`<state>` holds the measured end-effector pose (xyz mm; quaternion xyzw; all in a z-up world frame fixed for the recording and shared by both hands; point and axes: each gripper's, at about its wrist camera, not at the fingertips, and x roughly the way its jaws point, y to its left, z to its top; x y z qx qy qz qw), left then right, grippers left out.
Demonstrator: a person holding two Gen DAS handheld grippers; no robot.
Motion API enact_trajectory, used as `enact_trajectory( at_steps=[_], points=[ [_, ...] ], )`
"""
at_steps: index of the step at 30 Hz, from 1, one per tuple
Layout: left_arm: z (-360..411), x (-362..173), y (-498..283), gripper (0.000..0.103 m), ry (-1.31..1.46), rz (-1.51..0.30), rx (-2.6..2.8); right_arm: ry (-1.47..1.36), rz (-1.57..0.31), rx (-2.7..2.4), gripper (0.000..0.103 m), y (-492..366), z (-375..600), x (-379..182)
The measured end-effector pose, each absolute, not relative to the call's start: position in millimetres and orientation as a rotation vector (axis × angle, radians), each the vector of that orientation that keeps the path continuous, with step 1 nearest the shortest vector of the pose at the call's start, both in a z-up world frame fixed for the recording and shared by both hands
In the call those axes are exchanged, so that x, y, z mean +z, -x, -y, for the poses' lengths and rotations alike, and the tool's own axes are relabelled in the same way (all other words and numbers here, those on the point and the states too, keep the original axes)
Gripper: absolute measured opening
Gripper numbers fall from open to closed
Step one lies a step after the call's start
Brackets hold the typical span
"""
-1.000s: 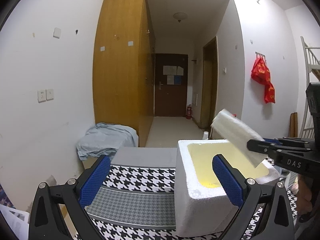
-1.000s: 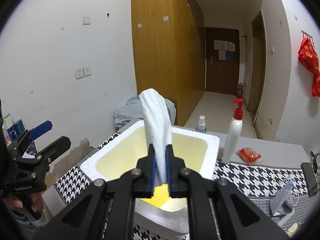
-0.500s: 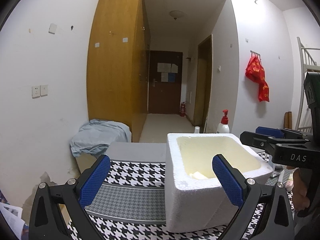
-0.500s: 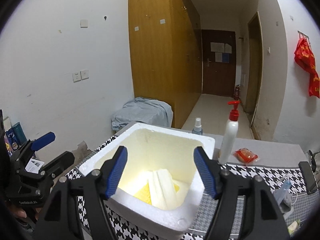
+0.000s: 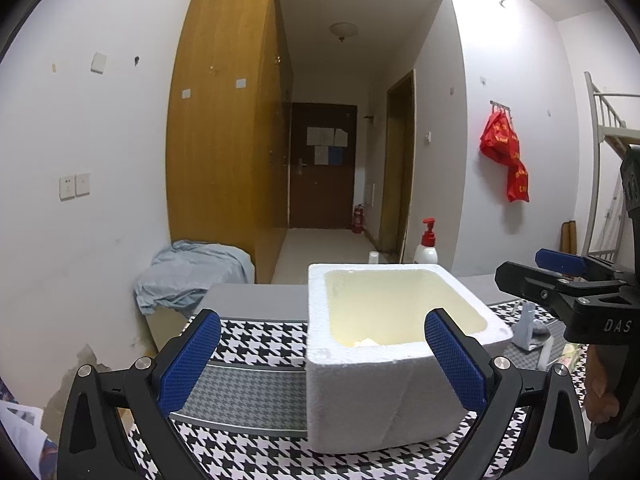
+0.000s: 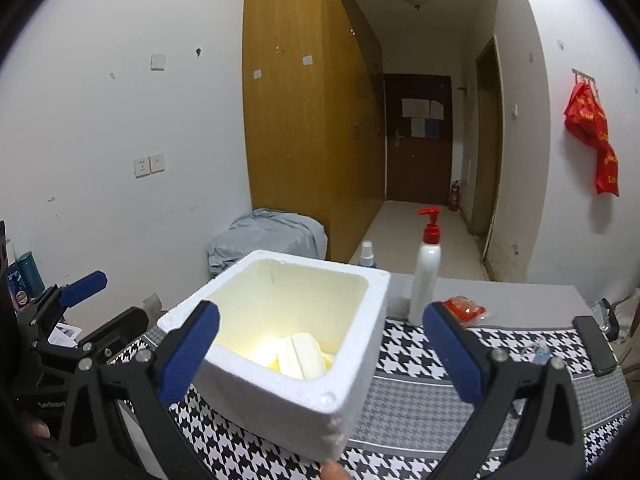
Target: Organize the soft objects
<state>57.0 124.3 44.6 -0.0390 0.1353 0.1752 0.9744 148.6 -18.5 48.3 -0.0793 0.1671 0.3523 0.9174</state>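
A white foam box (image 6: 280,392) stands on the houndstooth table cover. Inside it lies a folded white cloth (image 6: 300,354) on top of something yellow (image 6: 272,362). My right gripper (image 6: 320,312) hovers just short of the box's near corner. Its jaws are opening wide, with nothing between the pads. In the left wrist view the box (image 5: 400,400) is to the right of centre, and only a scrap of white cloth (image 5: 366,342) shows over its rim. My left gripper (image 5: 320,318) is open and empty, level with the box's near wall.
A white pump bottle with a red top (image 6: 426,276) and a small spray bottle (image 6: 366,254) stand behind the box. A red packet (image 6: 464,310) and a black phone (image 6: 596,344) lie to the right. A grey-blue cloth heap (image 6: 272,236) sits by the wardrobe.
The right gripper opened and let go of the white cloth, which dropped into the box. The gripper then drew back a little. The left gripper stayed open and shifted slightly sideways.
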Motion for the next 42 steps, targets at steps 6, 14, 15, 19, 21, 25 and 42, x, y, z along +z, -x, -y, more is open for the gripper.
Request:
enact_trajectory(
  at_steps=[6, 14, 15, 19, 21, 25, 42],
  points=[
    [-110.3, 47.9, -51.2, 0.102, 0.067, -0.261, 0.334, 0.146, -0.330, 0.701, 0.103, -143.0, 35.9, 49.3],
    [-90.8, 47.4, -46.3, 0.102, 0.038, -0.250, 0.318, 0.123, -0.303, 0.687, 0.103, -134.3, 58.3, 43.3],
    [-88.8, 45.9, -44.1, 0.102, 0.036, -0.243, 0.316, 0.120, -0.291, 0.679, 0.103, -131.8, 63.3, 40.9],
    [-82.5, 37.8, -39.7, 0.102, 0.038, -0.233, 0.318, 0.120, -0.277, 0.658, 0.103, -124.6, 79.1, 30.7],
    [-79.6, 33.0, -38.9, 0.102, 0.049, -0.225, 0.319, 0.107, -0.290, 0.661, 0.103, -123.3, 86.6, 25.0],
    [-74.2, 26.8, -36.2, 0.102, 0.064, -0.191, 0.314, 0.105, -0.279, 0.642, 0.103, -118.4, 99.9, 14.5],
    [-38.2, -20.9, -48.0, 0.102, 0.086, -0.196, 0.275, 0.058, -0.309, 0.567, 0.103, -123.9, 147.4, -17.4]
  ],
)
